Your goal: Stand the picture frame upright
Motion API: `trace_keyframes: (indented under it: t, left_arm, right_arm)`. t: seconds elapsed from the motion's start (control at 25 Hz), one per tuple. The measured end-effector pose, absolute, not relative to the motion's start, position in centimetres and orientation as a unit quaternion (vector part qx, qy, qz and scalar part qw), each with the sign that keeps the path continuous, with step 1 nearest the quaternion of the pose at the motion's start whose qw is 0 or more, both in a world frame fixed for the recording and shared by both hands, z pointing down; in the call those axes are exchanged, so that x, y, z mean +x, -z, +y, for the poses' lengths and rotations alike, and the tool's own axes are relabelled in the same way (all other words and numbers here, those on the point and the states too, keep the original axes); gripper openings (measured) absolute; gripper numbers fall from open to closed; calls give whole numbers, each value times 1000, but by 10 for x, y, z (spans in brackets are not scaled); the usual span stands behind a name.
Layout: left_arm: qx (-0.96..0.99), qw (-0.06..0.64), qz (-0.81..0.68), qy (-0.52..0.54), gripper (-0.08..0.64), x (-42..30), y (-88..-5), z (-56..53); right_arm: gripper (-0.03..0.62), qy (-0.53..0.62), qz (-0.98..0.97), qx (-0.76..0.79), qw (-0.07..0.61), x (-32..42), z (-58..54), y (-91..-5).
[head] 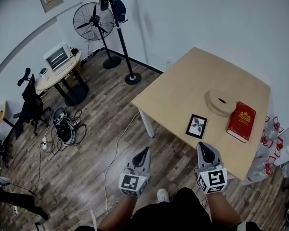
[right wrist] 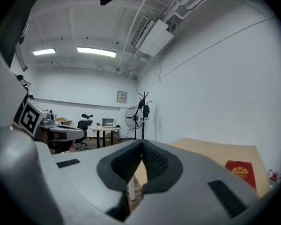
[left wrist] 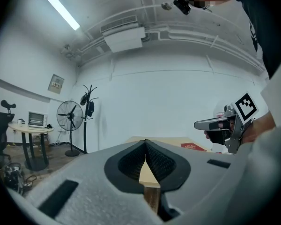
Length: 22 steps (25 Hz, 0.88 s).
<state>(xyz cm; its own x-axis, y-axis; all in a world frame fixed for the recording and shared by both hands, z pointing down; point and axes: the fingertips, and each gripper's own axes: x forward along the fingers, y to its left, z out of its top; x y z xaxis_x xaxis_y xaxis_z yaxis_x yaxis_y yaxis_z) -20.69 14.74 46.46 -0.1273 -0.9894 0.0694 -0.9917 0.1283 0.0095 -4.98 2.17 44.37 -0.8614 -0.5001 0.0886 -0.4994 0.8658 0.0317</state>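
Left hand-held gripper (head: pixel 143 151) and right hand-held gripper (head: pixel 205 146) clenched empty; picture frame (head: pixel 196 126) flat on worktop (head: pixel 183 83) near book (head: pixel 241 121).

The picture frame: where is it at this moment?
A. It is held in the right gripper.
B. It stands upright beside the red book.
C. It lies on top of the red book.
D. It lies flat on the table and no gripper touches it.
D: the head view shows the picture frame flat on the table, apart from the red book, with the left gripper and right gripper short of it.
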Motion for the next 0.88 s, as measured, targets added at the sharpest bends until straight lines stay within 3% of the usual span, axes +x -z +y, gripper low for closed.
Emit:
trace_keyframes:
  t: [0.88]
  left_arm:
    - [749, 53, -658, -59, 1, -229, -484, -66]
  right_arm:
    - [9, -19, -934, 347, 85, -51, -156, -461]
